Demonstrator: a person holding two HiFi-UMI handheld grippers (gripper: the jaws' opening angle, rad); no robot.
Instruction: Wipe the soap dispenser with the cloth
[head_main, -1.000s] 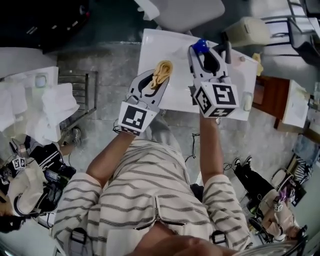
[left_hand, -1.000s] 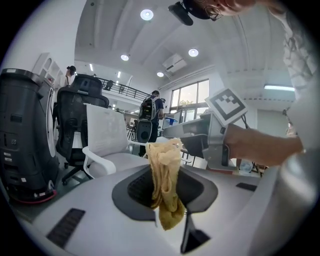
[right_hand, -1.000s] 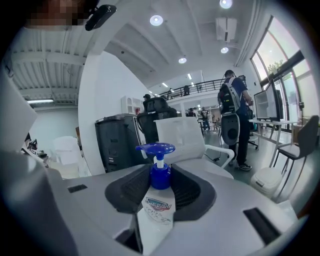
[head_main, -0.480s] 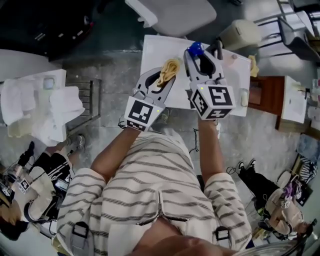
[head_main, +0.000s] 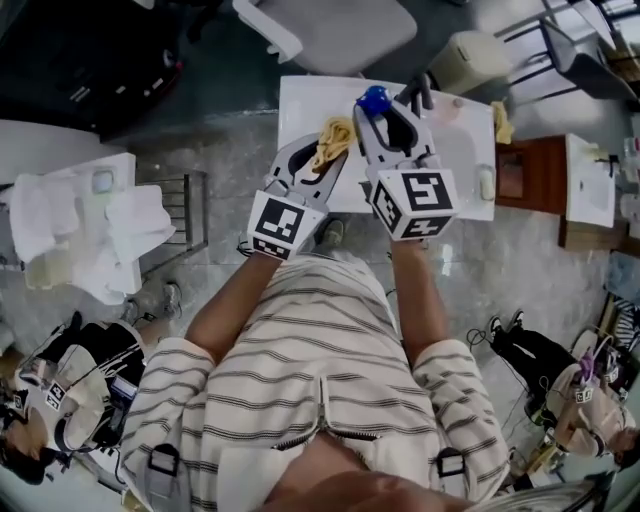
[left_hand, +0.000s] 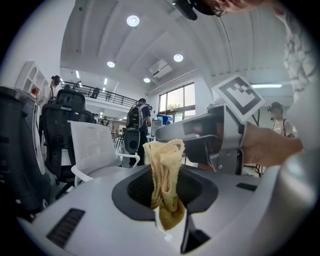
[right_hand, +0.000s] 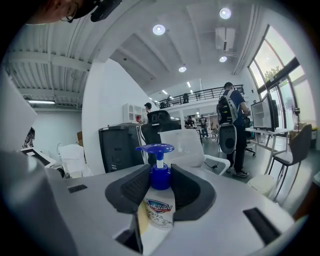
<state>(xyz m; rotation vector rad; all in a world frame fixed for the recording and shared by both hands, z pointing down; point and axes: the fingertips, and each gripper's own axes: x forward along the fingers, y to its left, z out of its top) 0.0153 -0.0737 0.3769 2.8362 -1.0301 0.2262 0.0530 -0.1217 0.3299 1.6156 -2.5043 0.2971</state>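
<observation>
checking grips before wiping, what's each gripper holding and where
Left gripper: cloth, by one bunched end. Right gripper: soap dispenser, by its body.

Bright ceiling-lit room; tool views fisheye-warped, dark corners, near surfaces soft.

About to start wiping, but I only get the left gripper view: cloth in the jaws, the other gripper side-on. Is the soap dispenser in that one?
Observer: Yes. The right gripper is shut on the soap dispenser, with its jaws clamping the bottle below the blue pump.
Operator: Is the cloth touching it?
Observer: No. In the head view the cloth in the left gripper sits left of the blue pump, apart from it.
</observation>
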